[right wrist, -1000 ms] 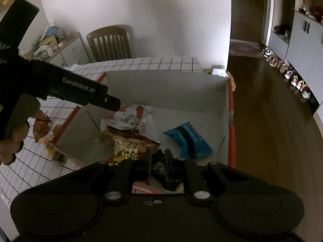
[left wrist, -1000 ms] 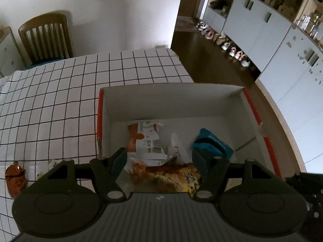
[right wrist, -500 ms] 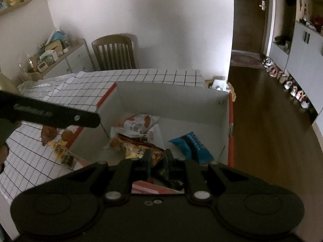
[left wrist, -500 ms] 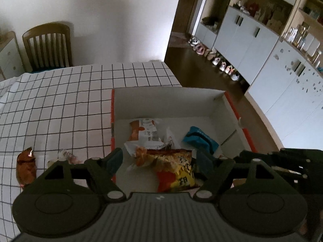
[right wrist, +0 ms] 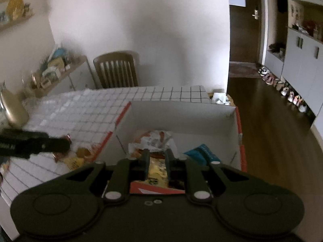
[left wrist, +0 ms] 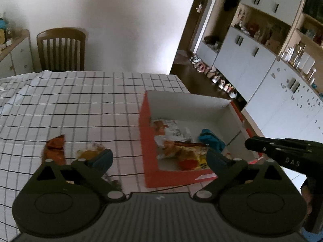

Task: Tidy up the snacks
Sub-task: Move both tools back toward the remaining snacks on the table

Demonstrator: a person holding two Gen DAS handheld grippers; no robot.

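A red box [left wrist: 149,141] with white inside walls stands on the checked tablecloth [left wrist: 80,104]. In it lie a white-and-orange packet [left wrist: 173,131], a yellow-orange bag [left wrist: 185,153] and a blue packet [left wrist: 212,141]. My left gripper [left wrist: 159,157] is open and empty, above the box's left front corner. A brown-orange packet [left wrist: 55,148] and a small yellow snack [left wrist: 90,151] lie on the cloth left of the box. My right gripper [right wrist: 157,159] is narrowly open and empty above the box's front edge [right wrist: 157,189], over the yellow bag [right wrist: 157,169].
A wooden chair [left wrist: 60,50] stands at the table's far side. A sideboard with clutter [right wrist: 52,74] is at the far left. Grey cabinets [left wrist: 262,64] and a row of shoes [left wrist: 214,76] line the right wall. The table edge drops to wooden floor [right wrist: 272,131] right of the box.
My left gripper has swung left and back, so the box now sits to the right and the loose snacks on the cloth come under it. My right gripper has opened slightly and lifted.
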